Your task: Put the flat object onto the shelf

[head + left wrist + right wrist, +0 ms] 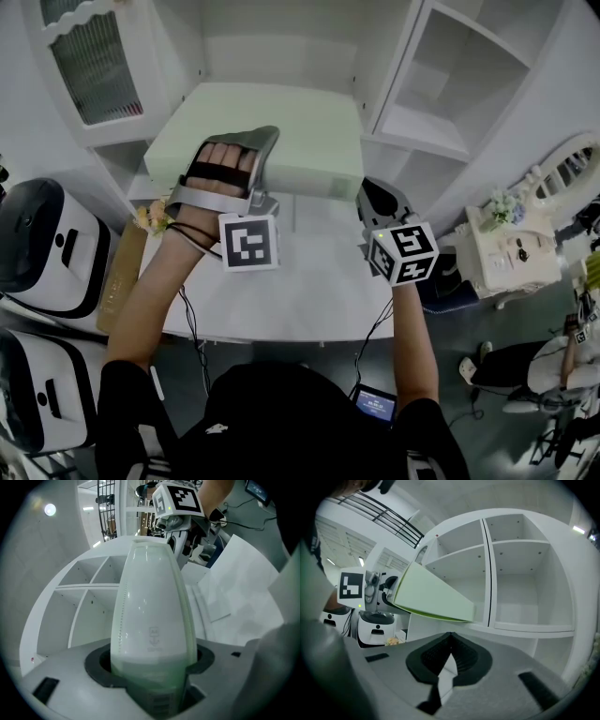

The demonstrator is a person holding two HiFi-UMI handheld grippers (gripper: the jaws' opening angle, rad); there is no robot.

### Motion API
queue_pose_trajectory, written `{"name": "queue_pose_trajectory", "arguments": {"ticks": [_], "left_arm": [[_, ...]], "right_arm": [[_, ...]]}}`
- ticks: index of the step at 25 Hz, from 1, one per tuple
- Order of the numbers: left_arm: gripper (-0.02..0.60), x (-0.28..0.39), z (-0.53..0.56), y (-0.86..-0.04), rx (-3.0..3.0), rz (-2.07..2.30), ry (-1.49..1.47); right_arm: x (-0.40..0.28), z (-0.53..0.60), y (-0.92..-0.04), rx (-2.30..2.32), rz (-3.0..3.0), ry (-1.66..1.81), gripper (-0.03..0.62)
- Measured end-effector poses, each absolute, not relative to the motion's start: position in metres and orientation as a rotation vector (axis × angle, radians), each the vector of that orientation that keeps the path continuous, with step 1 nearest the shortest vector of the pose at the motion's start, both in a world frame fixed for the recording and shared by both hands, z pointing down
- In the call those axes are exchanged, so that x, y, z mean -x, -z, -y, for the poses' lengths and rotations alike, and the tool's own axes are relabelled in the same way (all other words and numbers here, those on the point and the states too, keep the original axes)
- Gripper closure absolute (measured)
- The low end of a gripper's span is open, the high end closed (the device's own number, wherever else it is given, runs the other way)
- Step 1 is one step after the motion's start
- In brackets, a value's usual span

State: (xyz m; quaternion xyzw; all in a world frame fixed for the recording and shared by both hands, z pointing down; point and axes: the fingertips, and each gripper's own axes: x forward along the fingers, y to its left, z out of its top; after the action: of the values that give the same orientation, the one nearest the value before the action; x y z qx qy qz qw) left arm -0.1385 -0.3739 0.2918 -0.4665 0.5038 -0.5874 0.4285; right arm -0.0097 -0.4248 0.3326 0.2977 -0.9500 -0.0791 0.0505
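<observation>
At the far left of the head view stand two white-and-black machines (39, 246); just right of them, in the upper middle, the left gripper (253, 150) has its jaws clamped wide on the near left edge of the pale green flat object (309, 131), which is lifted above the white table (309, 295) in front of the cabinet. Right of centre the right gripper (380, 202) hovers below the object's right corner, its jaws closed together on nothing; the open white shelf (417, 129) fills the upper right of the frame.
</observation>
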Motion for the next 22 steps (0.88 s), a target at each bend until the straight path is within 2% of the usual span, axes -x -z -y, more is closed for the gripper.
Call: {"name": "queue_pose_trajectory", "arguments": {"ticks": [22], "left_arm": [[0.257, 0.141, 0.420, -0.306, 1.255, -1.282, 1.488]], "right_arm": [[-0.002, 0.430, -0.349, -0.927, 2.870, 0.202, 0.608]]}}
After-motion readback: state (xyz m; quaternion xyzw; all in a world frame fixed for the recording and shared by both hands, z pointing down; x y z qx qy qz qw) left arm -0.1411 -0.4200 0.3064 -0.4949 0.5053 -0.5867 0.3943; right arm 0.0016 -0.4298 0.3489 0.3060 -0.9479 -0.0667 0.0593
